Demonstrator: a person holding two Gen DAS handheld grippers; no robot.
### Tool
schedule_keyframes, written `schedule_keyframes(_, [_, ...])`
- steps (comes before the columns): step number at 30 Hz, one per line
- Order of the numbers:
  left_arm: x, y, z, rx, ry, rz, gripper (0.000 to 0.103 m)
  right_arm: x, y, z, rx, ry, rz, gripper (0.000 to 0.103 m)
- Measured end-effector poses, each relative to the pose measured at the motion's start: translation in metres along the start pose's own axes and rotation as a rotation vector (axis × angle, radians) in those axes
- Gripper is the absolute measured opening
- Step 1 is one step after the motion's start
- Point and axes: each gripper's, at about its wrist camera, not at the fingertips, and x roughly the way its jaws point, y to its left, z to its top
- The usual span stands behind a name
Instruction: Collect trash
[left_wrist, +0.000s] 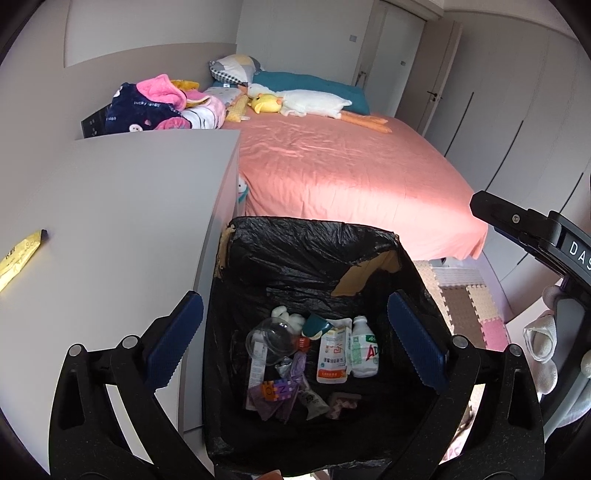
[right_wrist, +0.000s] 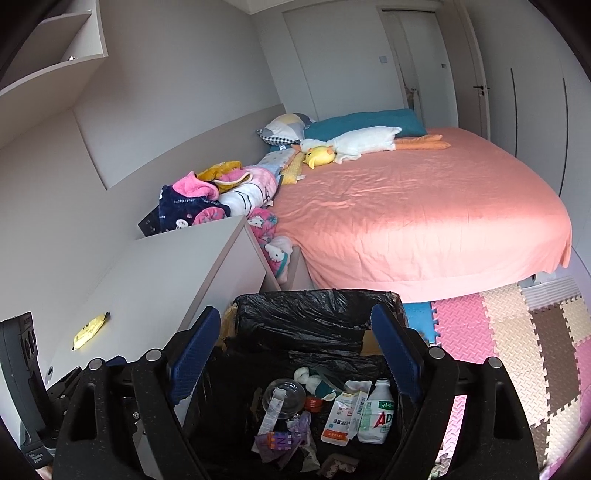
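Black bin liner (left_wrist: 295, 254), salmon-pink bedsheet (left_wrist: 343, 170), yellow wrapper (left_wrist: 18, 258), teal pillow (left_wrist: 306, 83).

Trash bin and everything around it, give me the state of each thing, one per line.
Trash bin: open, lined with a black bag, partly filled.
White plastic bottle: lying in the bin.
Clear plastic cup: on its side in the bin.
Yellow wrapper: flat on the cabinet top, not yet collected.
Left gripper: open, empty.
Right gripper: open, empty.
Door: closed.
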Motion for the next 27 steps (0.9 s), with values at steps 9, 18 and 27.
schedule_keyframes(9, [-0.0013,0.0005,0.0009,0.008,-0.01,0.007,0.097,-0.0012,0.0014,-0.0001,-0.001,-0.003,-0.002,0.084])
schedule_keyframes(18, [-0.0036,0.001,0.0016,0.01,-0.016,0.012,0.097,-0.0007,0.0028,0.0003,-0.008,-0.002,-0.005,0.084])
schedule_keyframes(27, [-0.0043,0.0017,0.002,0.012,-0.016,0.015,0.097,-0.0012,0.0032,-0.0003,-0.008,-0.005,-0.005,0.084])
